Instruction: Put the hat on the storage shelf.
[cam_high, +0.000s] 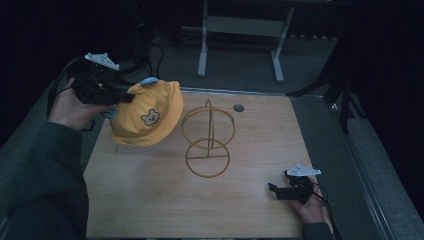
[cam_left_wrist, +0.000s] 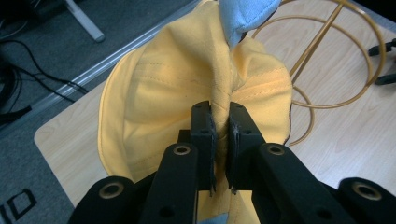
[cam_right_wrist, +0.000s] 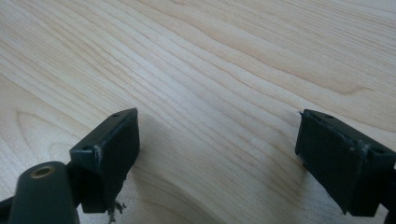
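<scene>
The left gripper (cam_left_wrist: 223, 135) pinches the yellow hat (cam_high: 146, 114) left of the wire stand (cam_high: 208, 140); the right gripper (cam_right_wrist: 217, 158), jaws wide apart, rests right of it.

Light wooden table (cam_right_wrist: 224, 60) with wavy grain lines, right gripper (cam_right_wrist: 219, 154) low over it, two black jaws far apart, nothing between them, little frayed bits hanging under the left jaw

Left tongs (cam_high: 131, 95) clamped tight; right tongs (cam_right_wrist: 219, 163) gape wide.
</scene>
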